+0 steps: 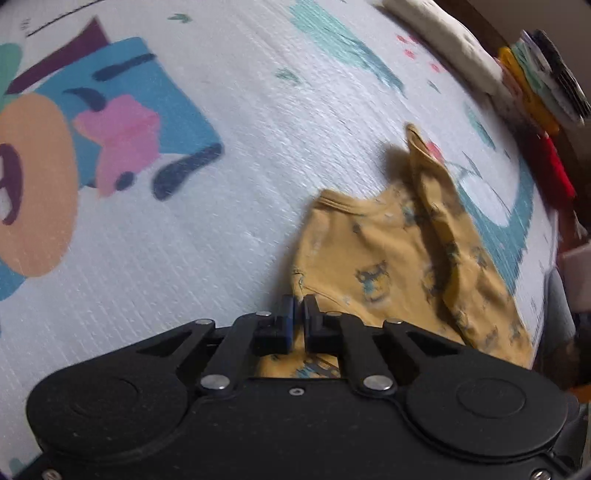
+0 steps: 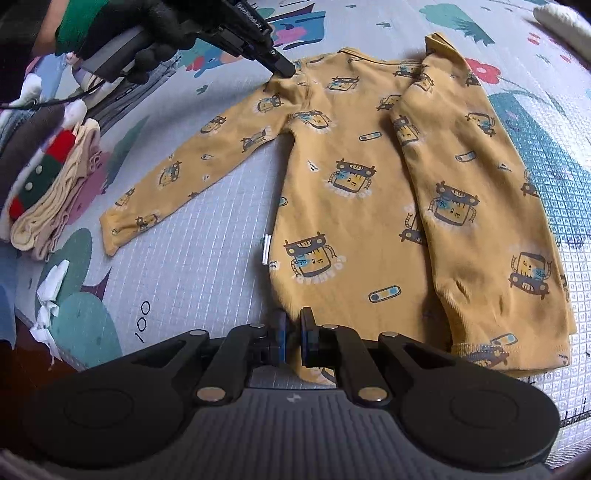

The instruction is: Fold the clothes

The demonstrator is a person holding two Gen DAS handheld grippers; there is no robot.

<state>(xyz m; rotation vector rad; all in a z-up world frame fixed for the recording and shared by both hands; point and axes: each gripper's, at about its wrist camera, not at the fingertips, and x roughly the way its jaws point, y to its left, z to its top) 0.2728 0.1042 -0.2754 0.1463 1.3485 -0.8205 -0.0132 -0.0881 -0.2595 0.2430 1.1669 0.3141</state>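
Observation:
A yellow long-sleeved shirt (image 2: 354,192) printed with robots lies flat on the play mat (image 2: 207,258). One sleeve (image 2: 184,170) stretches out to the lower left, and the other (image 2: 461,177) is folded over the body. My right gripper (image 2: 291,326) is shut on the near hem corner, with yellow fabric pinched between its blue pads. At the shirt's shoulder, my left gripper (image 2: 284,71), held by a black-gloved hand (image 2: 159,33), is shut on a bunch of cloth. In the left wrist view the left gripper (image 1: 298,312) is closed at the shirt's (image 1: 388,258) edge.
A pile of folded clothes (image 2: 48,177) sits at the mat's left edge, with white scraps (image 2: 51,291) near it. In the left wrist view a cream cushion (image 1: 443,40) and a stack of coloured items (image 1: 539,77) line the far right edge.

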